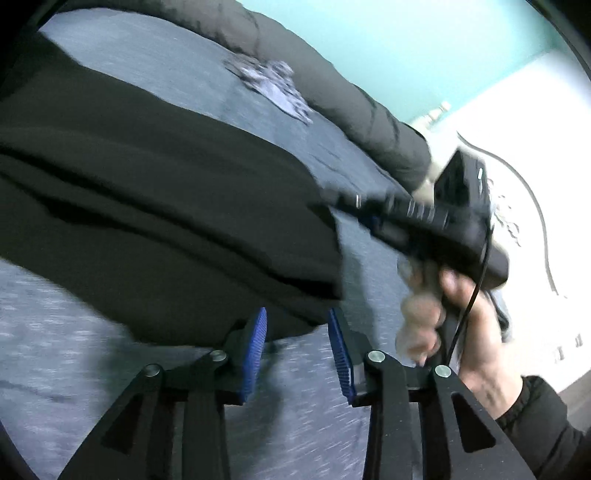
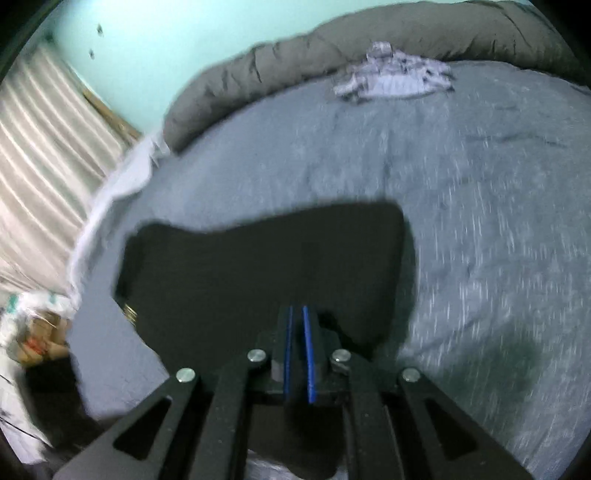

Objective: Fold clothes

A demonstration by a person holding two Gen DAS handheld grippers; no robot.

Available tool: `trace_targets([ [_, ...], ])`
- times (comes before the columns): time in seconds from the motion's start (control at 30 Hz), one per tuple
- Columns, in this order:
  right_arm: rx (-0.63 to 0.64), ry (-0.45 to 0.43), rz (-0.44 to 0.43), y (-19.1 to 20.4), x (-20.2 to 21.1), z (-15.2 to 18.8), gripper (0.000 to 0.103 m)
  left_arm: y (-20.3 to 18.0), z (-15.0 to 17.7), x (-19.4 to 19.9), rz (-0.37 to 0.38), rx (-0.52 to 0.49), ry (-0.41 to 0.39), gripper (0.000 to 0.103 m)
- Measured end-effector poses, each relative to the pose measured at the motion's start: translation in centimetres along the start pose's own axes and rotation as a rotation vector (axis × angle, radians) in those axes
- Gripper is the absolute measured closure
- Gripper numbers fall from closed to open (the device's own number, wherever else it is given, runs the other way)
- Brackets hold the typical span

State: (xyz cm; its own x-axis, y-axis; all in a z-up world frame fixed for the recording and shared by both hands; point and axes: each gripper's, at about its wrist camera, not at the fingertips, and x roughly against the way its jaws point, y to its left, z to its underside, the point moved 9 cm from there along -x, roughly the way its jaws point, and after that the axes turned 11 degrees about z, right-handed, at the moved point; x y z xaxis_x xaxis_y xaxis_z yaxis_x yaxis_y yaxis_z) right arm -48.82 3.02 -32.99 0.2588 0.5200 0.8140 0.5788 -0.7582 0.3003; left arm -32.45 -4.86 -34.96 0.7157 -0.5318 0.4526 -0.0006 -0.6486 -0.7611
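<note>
I hold a gripper in each hand over a bed with a grey blanket (image 2: 461, 192). My left gripper (image 1: 297, 354) has its two blue pads apart, and nothing is between them. Just past its tips lies a dark garment (image 1: 155, 206), and I cannot tell if the pads touch the cloth. My right gripper (image 2: 300, 354) has its blue pads pressed close together on the near edge of the dark garment, so it is pinching the cloth. In the right wrist view the dark garment spreads out from the pinch across the blanket, toward the left edge of the bed. In the left wrist view I see my right hand (image 1: 454, 317) wrapped around the black handle of the right gripper, with a thin black cable hanging by it and a dark sleeve at the wrist. A long rolled grey quilt (image 2: 332, 48) runs along the far edge of the bed, against a light green wall (image 2: 155, 33). A small crumpled white and grey cloth (image 2: 395, 77) sits on the blanket just beside that quilt, well apart from the dark garment. A white sheet (image 2: 122, 184) hangs over the left edge of the bed. Everything looks a bit blurry.
</note>
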Motion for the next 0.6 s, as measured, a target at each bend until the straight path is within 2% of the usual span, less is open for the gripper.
trace_targets([
  [0.13,-0.038,-0.054,-0.012,0.0,1.8,1.6,0.102,3.3,-1.4,4.5,-0.049,0.055,-0.079,0.065],
  [0.2,-0.057,-0.082,-0.018,0.0,2.7,2.4,0.102,4.8,-2.6,6.3,-0.071,0.083,-0.126,0.065],
  [0.27,-0.075,-0.109,-0.024,0.0,3.7,3.2,0.097,6.4,-3.7,8.2,-0.107,0.096,-0.171,0.063],
  [0.37,-0.104,-0.150,-0.033,0.0,5.1,4.4,0.096,9.4,-4.7,11.3,-0.170,0.123,-0.227,0.052],
  [0.47,-0.132,-0.191,-0.042,-0.1,6.5,5.6,0.096,12.7,-5.1,14.7,-0.194,0.211,-0.289,0.047],
  [0.53,-0.147,-0.202,-0.049,-0.3,7.0,6.3,0.096,14.3,-5.7,16.6,-0.219,0.237,-0.328,0.040],
  [0.6,-0.162,-0.209,-0.055,-0.7,7.3,7.0,0.096,15.6,-6.0,17.8,-0.223,0.267,-0.344,0.025],
])
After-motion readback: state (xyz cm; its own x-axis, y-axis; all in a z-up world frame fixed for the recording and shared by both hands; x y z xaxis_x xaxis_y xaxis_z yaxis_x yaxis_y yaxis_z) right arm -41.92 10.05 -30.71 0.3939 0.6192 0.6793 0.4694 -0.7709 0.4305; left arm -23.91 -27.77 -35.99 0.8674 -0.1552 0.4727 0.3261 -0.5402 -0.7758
